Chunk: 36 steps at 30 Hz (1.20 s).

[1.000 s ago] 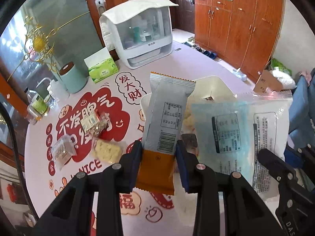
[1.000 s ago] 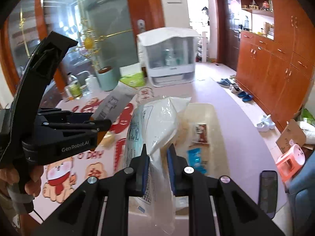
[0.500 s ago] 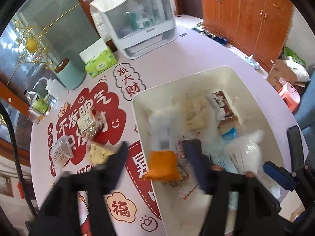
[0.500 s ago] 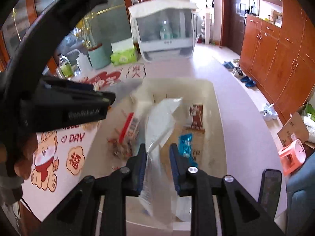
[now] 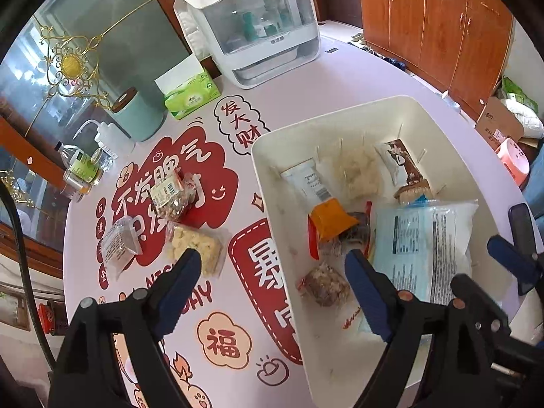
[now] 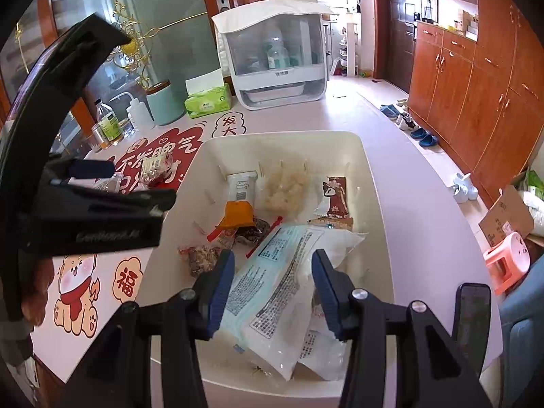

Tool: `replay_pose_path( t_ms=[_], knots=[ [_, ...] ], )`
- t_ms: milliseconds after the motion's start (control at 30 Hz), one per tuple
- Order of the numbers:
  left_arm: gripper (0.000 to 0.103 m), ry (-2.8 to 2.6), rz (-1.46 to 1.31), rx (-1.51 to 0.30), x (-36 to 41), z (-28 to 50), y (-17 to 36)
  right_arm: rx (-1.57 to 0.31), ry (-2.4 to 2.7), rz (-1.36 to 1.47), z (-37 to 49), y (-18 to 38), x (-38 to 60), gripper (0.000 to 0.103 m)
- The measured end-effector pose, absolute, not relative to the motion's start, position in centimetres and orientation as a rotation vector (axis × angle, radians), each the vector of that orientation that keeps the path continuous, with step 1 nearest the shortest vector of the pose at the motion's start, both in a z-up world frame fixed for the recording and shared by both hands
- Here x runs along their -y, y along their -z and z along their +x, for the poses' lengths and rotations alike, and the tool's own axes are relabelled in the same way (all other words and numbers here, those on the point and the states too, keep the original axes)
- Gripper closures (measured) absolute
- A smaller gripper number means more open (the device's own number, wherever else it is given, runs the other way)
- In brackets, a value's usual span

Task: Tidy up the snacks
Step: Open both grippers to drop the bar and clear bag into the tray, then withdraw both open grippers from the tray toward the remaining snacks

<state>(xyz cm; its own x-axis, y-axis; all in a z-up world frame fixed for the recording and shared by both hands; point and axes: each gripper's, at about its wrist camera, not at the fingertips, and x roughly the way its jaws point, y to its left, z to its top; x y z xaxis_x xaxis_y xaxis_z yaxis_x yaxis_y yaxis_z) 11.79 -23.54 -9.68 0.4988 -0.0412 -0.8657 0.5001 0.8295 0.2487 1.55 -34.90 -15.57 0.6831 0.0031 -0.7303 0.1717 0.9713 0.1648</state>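
Note:
A cream bin (image 5: 340, 115) (image 6: 370, 176) on the table holds several snacks. Among them are an orange-and-grey packet (image 5: 323, 204) (image 6: 239, 200), a large white bag (image 5: 425, 248) (image 6: 282, 285) and a brown packet (image 5: 404, 166) (image 6: 335, 193). My left gripper (image 5: 272, 268) is open and empty above the bin's left wall. My right gripper (image 6: 273, 273) is open above the white bag, which lies loose in the bin. Three snack packs remain on the table left of the bin: a nut pack (image 5: 173, 197), a yellow pack (image 5: 195, 248) and a clear pack (image 5: 119, 244).
At the table's far side stand a white cabinet (image 5: 258, 23), a green tissue box (image 5: 190, 95), a teal canister (image 5: 136, 115) and small bottles (image 5: 85, 170). The left gripper's body (image 6: 85, 204) fills the left of the right wrist view. Wooden cupboards line the right wall.
My left gripper opened and the orange-and-grey packet fell into the bin. My right gripper opened and the white bag dropped flat into the bin.

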Motion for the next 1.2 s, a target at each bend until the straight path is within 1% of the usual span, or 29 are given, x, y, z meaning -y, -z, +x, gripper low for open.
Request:
replay_pose_path(
  t_ms=[233, 367, 667, 800, 967, 1200],
  knots=[
    [0.017, 0.359, 0.508, -1.003, 23.2, 10.6, 9.4, -0.809, 0.108, 0.251, 1.1, 15.3, 35.3, 0.055],
    [0.014, 0.37, 0.514, -0.997, 23.2, 10.0, 9.2, -0.805, 0.114, 0.254, 0.5, 15.3, 35.4, 0.055],
    [0.013, 0.378, 0.536, -1.0, 21.6, 8.6, 8.9, -0.785, 0.089, 0.26, 0.2, 14.4, 34.4, 0.055],
    [0.013, 0.347, 0.542, -1.007, 19.1, 8.5, 8.5, -0.765, 0.056, 0.253, 0.5, 13.5, 33.2, 0.055],
    [0.013, 0.303, 0.522, -1.015, 14.0, 9.6, 6.7, -0.748, -0.005, 0.228, 1.7, 11.7, 30.7, 0.055],
    [0.013, 0.235, 0.586, -0.968, 6.1, 13.8, 2.2, -0.724, -0.099, 0.187, 5.2, 7.1, 26.5, 0.054]
  ],
)
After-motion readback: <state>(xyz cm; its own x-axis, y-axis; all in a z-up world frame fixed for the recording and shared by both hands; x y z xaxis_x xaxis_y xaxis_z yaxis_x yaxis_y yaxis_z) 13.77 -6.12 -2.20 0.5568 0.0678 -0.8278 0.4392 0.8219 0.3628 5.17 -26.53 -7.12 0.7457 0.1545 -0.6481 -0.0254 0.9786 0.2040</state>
